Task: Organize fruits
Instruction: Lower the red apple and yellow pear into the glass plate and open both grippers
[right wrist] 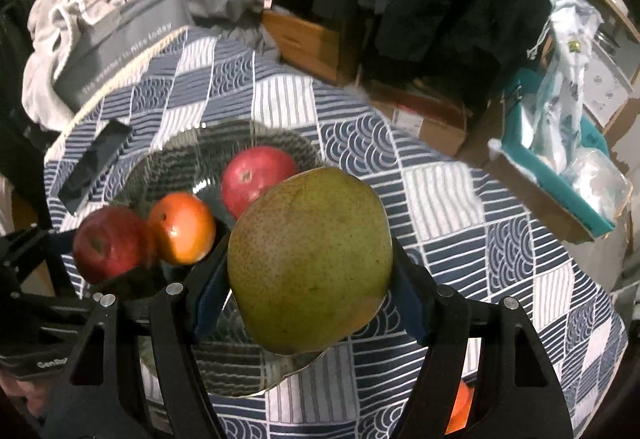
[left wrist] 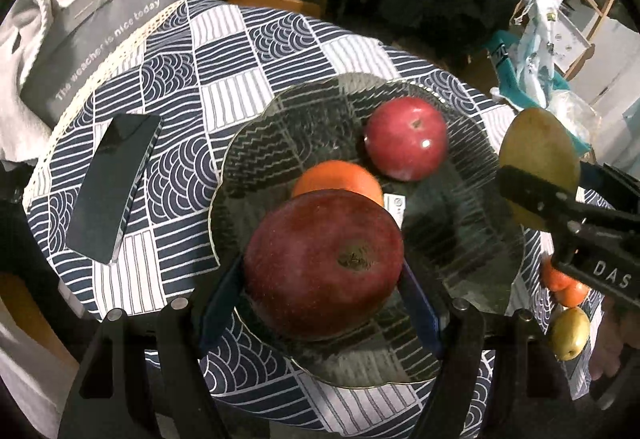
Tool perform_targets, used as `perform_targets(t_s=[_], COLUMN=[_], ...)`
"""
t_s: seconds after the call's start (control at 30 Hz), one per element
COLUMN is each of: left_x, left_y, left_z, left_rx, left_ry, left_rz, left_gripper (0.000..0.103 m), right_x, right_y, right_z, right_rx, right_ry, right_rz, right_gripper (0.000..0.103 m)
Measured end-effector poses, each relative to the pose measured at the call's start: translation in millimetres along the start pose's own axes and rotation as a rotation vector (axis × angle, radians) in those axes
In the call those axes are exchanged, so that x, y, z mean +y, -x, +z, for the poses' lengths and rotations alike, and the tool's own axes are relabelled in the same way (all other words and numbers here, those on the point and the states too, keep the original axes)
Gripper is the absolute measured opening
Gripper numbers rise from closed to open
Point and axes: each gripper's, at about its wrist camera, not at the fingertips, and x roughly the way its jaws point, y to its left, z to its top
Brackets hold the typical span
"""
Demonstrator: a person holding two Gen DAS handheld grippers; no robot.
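My left gripper (left wrist: 322, 279) is shut on a large red apple (left wrist: 324, 263) and holds it over the near part of a clear glass plate (left wrist: 256, 127). On the plate lie an orange (left wrist: 336, 177) and a second red apple (left wrist: 406, 137). My right gripper (right wrist: 308, 279) is shut on a green-yellow pear (right wrist: 310, 259) and holds it above the plate's right rim (right wrist: 240, 371). The pear also shows in the left wrist view (left wrist: 538, 155). In the right wrist view the held apple (right wrist: 110, 243), the orange (right wrist: 182, 227) and the far apple (right wrist: 256, 177) show at the left.
A black phone (left wrist: 114, 185) lies on the patterned tablecloth (left wrist: 224, 51) left of the plate. Two small oranges (left wrist: 564, 285) and a small pear (left wrist: 570, 333) lie at the table's right edge. A grey bag and clothes (left wrist: 80, 39) sit at the back left.
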Motion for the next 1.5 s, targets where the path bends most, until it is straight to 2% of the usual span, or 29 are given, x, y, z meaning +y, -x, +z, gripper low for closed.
perform_targets(t_s=[0.23,0.4,0.5,0.83,1.0,1.1,1.5], left_x=[1.0,1.6,1.5,-7.1,-5.4,-5.5,-5.8], left_y=[-2.7,-7.7,-13.0,-21.0,-18.7,-16.1,1.6], left_z=[-2.1,-6.1,-8.0,-10.7,-10.2,-9.9,-6.1], left_rx=[0.008,0.045,0.063,0.095,0.087,0.08,0.047], left_ry=[0.004,0.007,0.006,-0.037,-0.033,-0.035,-0.019], left_rz=[-0.003,-0.007,-0.003,0.026,0.025,0.032,0.004], left_gripper=[0.078,0.078,0.078,0.078,0.078,0.082,0.082], right_x=[9.2,13.6,19.9,19.4,20.9,19.3,13.0], right_y=[-13.5,-30.6,-32.7,-42.3,-44.3,-46.6,-37.7], right_z=[-4.6,-12.6,-14.7,-14.8,-15.7,-16.6,-15.5], right_rx=[0.036,0.083,0.08,0.122,0.136,0.144,0.109], right_ry=[0.034,0.056,0.096,0.07,0.074,0.059,-0.001], right_rz=[-0.002,-0.019,-0.034,0.001,0.007,0.026,0.069], right_gripper=[0.072,0.073,0.073,0.073,0.073,0.073,0.073])
